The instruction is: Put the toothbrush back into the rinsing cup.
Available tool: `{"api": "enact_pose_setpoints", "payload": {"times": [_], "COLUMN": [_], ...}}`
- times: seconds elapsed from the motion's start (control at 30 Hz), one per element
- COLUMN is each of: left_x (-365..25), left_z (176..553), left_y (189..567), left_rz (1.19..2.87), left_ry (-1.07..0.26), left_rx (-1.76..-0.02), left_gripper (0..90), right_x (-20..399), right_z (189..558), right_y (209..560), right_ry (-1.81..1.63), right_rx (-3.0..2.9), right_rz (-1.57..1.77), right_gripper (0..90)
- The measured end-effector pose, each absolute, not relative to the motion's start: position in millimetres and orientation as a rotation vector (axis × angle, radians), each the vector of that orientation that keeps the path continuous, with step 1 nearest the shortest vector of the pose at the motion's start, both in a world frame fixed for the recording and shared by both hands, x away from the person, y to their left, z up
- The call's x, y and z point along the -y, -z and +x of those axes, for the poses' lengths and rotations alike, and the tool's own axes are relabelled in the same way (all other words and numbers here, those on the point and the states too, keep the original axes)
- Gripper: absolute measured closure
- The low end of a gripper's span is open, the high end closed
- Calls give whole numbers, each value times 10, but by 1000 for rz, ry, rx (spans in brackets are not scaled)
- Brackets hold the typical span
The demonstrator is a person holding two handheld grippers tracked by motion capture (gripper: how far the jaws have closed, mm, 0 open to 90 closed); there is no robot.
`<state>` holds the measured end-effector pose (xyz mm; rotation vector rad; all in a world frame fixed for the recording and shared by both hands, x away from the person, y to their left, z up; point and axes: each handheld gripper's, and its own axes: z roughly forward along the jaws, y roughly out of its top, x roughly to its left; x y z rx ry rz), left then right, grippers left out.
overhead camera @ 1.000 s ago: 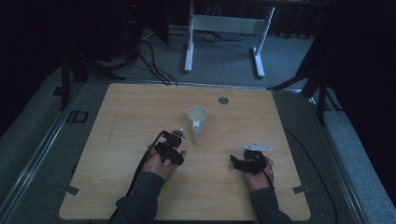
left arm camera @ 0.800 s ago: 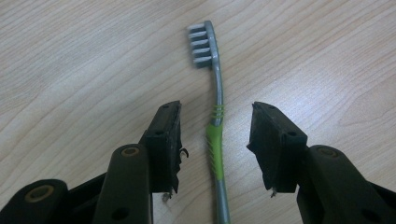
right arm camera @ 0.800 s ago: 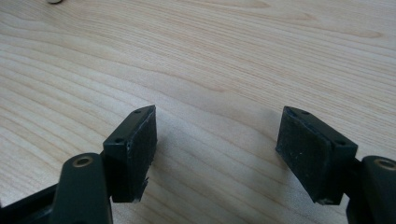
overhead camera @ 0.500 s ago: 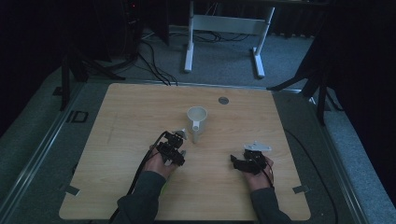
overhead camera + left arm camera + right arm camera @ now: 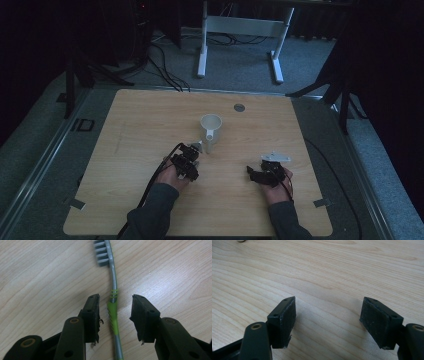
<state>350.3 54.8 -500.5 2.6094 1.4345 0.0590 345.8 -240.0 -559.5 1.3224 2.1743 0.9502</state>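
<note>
My toothbrush (image 5: 113, 312) runs off the bottom edge of the left gripper view, so its handle end is cut off. In the high view it is too small and dim to make out under my left gripper (image 5: 192, 152). The small round thing (image 5: 239, 107) near the tabletop's far edge is too small to identify. My sleeves (image 5: 150, 215) are cut off by the bottom edge.

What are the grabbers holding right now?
Nothing yet. The left gripper has been closing around the toothbrush handle without touching it; the right gripper is open.
</note>
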Motion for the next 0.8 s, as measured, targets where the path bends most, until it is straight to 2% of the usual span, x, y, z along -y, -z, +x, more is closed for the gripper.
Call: {"api": "enact_pose_setpoints", "payload": {"times": [0.2, 0.8], "left_x": [-532, -514], "left_z": [3514, 3550], "left_y": [5034, 5099], "left_rz": [2630, 2645], "left_ry": [-63, 7], "left_rx": [-1437, -1453], "left_gripper": [630, 664], "right_x": [2400, 2401], "right_z": [3458, 3458], "right_y": [5595, 5595], "right_ry": [-950, -950], "right_rx": [-2174, -2175], "right_rz": [1323, 1322], "right_gripper": [284, 284]}}
